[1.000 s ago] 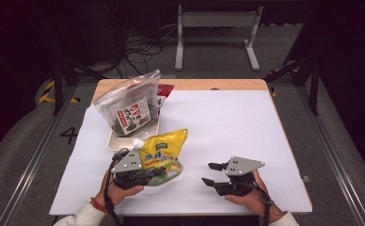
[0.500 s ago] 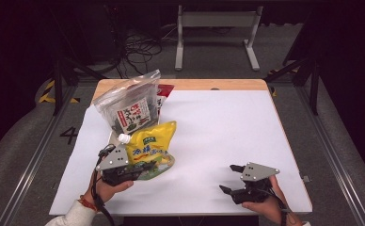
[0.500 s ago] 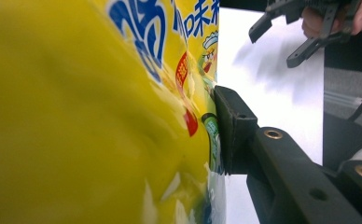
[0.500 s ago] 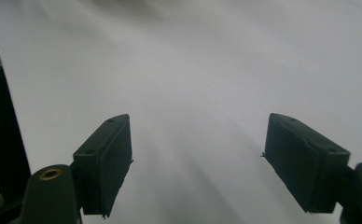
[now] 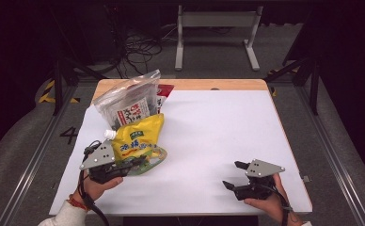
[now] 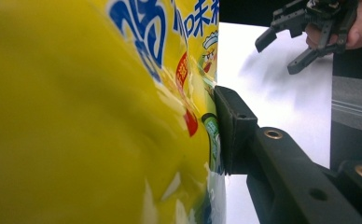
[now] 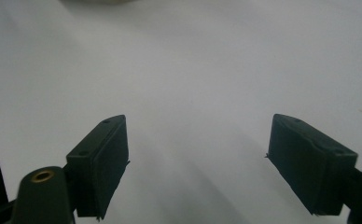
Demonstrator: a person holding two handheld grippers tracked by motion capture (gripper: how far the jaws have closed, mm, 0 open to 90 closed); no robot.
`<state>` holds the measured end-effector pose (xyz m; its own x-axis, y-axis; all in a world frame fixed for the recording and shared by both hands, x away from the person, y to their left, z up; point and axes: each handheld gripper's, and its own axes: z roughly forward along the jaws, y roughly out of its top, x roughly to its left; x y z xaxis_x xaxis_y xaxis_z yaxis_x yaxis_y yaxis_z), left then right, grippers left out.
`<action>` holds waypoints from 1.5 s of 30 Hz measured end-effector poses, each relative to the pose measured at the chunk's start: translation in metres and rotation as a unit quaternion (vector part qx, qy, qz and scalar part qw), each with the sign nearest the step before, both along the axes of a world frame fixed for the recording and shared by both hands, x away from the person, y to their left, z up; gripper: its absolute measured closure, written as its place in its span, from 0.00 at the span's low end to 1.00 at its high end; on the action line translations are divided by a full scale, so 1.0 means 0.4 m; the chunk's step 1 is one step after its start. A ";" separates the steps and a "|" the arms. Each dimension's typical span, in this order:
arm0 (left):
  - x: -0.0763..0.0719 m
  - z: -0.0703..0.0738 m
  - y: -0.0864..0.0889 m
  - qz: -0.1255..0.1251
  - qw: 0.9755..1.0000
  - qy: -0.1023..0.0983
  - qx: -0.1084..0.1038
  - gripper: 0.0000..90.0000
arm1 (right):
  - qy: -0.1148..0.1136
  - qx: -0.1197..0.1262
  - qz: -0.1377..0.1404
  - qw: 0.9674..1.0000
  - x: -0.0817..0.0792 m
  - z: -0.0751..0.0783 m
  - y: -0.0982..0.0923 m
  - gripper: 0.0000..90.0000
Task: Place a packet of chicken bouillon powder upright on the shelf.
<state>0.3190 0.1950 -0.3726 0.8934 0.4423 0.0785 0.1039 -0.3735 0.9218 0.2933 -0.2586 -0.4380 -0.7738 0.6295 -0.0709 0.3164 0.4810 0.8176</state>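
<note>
A yellow snack bag (image 5: 138, 141) sits near the front left of the white bench (image 5: 209, 136), clamped at its lower edge by the left hand-held gripper (image 5: 132, 163). It looks light, puffy and crinkly, likely slippery, so the flat sealed edge seems the safest hold. Behind it lies a clear bag (image 5: 126, 101). The right hand-held gripper (image 5: 233, 175), jaws just opened wide, is empty.

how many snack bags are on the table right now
3: a yellow pouch clamped in the left gripper, a clear bag behind it, and a red packet behind that. Others may be hidden.
</note>
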 end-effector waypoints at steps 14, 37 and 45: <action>0.001 0.053 0.042 0.007 0.999 -0.038 0.008 0.78 | 0.003 -0.008 -0.001 1.000 -0.010 -0.012 0.001 0.21; 0.141 0.077 0.085 -0.021 0.997 -0.028 0.070 0.78 | 0.026 -0.014 0.007 1.000 -0.004 -0.034 0.023 0.22; 0.185 0.058 0.089 -0.025 0.997 -0.023 0.076 0.78 | 0.030 -0.015 0.009 0.999 -0.007 -0.038 0.024 0.22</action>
<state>0.3932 0.2306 -0.3494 0.9078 0.3779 0.1818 0.0418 -0.5129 0.8574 0.2905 -0.2489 -0.4533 -0.7881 0.6140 -0.0438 0.3550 0.5114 0.7826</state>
